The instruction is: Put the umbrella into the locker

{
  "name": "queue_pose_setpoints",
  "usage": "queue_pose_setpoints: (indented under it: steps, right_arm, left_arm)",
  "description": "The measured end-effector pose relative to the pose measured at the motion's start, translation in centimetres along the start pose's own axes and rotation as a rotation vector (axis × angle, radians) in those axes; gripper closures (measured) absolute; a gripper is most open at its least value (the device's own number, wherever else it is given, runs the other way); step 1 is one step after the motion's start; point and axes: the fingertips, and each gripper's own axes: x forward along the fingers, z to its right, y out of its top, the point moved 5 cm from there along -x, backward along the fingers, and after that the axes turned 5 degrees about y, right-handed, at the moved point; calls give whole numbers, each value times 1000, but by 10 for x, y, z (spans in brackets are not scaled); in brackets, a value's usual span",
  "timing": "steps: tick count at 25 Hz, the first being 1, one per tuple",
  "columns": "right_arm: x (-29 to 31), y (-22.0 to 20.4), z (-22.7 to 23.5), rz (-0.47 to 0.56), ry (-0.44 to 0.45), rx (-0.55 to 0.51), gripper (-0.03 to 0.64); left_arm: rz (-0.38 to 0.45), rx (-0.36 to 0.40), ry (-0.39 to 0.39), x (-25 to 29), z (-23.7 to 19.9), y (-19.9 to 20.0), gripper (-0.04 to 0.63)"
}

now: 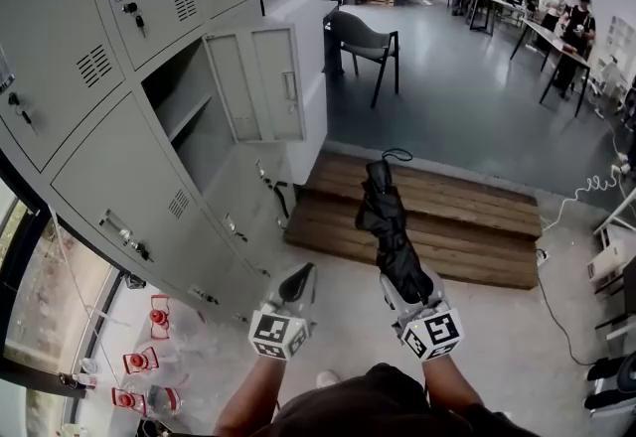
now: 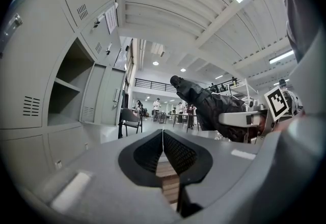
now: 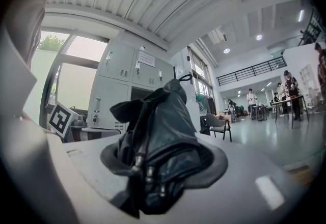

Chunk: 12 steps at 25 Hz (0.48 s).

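A folded black umbrella (image 1: 390, 226) sticks out forward from my right gripper (image 1: 405, 288), which is shut on its lower end; its strap loop is at the far tip. In the right gripper view the umbrella (image 3: 163, 121) fills the gap between the jaws. My left gripper (image 1: 295, 286) is beside it on the left, shut with nothing in it; its pads meet in the left gripper view (image 2: 163, 139), where the umbrella (image 2: 214, 106) shows at the right. The grey locker bank stands to the left, with one compartment open (image 1: 184, 107) and its door (image 1: 263, 82) swung out.
A low wooden platform (image 1: 467, 226) lies on the floor ahead. Behind it stands a dark chair (image 1: 363, 43). Tables and several people are at the far right, and cables run over the floor at the right. Red-and-white objects (image 1: 149, 346) sit behind glass at the lower left.
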Motion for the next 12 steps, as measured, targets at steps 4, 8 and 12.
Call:
queue_pose_setpoints:
  steps: [4, 8, 12]
  right_arm:
    - [19, -1, 1, -8, 22, -20, 383]
    - [39, -2, 14, -9, 50, -30, 383]
    - [63, -4, 36, -11, 91, -24, 383]
  left_arm:
    - [3, -8, 12, 7, -11, -1, 590]
    - [-5, -7, 38, 20, -21, -3, 591]
    - [-19, -4, 75, 43, -29, -3, 591]
